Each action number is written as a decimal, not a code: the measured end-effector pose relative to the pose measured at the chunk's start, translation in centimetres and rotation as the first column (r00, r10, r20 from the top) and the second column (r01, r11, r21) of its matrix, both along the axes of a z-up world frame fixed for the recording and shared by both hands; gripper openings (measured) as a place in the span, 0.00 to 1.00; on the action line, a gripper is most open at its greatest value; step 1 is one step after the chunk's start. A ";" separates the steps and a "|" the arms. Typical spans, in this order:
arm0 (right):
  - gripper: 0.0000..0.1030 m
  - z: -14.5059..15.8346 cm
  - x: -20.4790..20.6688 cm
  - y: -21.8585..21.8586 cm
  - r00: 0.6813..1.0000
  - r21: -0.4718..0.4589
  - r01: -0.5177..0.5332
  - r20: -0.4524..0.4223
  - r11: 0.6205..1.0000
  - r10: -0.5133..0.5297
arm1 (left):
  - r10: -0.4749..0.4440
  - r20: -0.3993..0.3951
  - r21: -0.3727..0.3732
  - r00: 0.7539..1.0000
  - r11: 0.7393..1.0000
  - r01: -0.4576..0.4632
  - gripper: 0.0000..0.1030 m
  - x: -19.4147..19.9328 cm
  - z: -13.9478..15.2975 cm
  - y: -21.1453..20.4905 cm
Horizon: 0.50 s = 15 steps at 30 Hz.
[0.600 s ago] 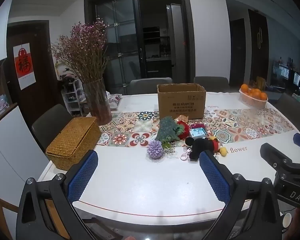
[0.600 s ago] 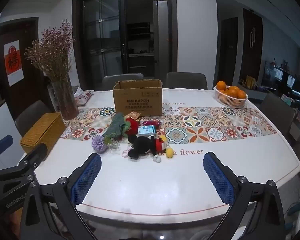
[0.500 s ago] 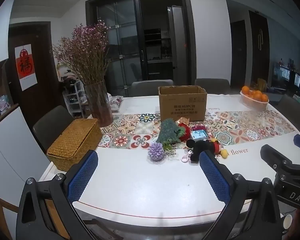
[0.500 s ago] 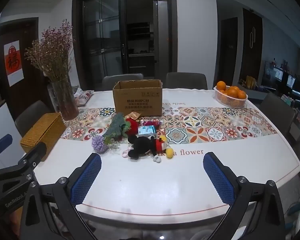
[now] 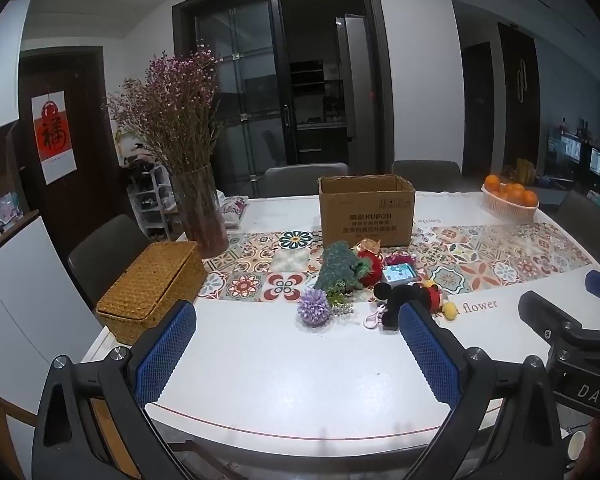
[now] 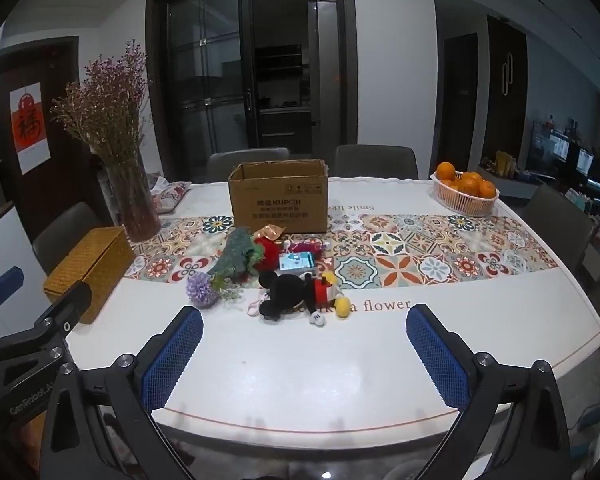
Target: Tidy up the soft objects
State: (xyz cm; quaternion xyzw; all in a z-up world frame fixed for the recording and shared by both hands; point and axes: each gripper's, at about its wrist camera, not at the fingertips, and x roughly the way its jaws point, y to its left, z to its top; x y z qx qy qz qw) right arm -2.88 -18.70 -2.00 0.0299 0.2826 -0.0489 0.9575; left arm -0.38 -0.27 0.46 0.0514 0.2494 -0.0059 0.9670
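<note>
A pile of soft toys lies mid-table: a black Mickey plush [image 6: 296, 294] [image 5: 404, 298], a green plush dinosaur [image 6: 238, 254] [image 5: 338, 270], a red plush [image 6: 266, 254], a purple pompom flower [image 6: 200, 290] [image 5: 314, 308] and a small blue-screened box [image 6: 297, 261]. An open cardboard box [image 6: 278, 200] [image 5: 366, 210] stands behind them. My left gripper [image 5: 296, 350] and right gripper [image 6: 304, 354] are both open and empty, held above the near table edge, well short of the toys.
A wicker basket with lid [image 5: 152, 288] sits at the table's left. A glass vase of dried flowers [image 5: 200, 216] stands behind it. A white basket of oranges [image 6: 464, 192] is at the far right. Chairs surround the white table [image 6: 300, 380].
The left wrist view has shifted slightly, with the scene sitting a little lower and nearer. The right view is unchanged. Both grippers stay open.
</note>
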 end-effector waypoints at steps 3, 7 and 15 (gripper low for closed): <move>1.00 0.0 0.0 0.0 1.000 0.001 0.001 0.001 1.000 -0.001 | -0.003 0.004 -0.004 1.000 1.000 0.003 1.00 0.0 0.0 0.0; 1.00 -0.1 -0.2 -0.1 1.000 0.002 0.002 0.007 1.000 -0.002 | -0.006 0.001 -0.008 1.000 1.000 0.006 1.00 0.1 0.1 0.1; 1.00 -0.1 -0.3 -0.1 1.000 0.001 -0.006 0.009 1.000 0.006 | -0.001 -0.003 -0.009 1.000 1.000 0.001 1.00 0.2 -0.2 0.2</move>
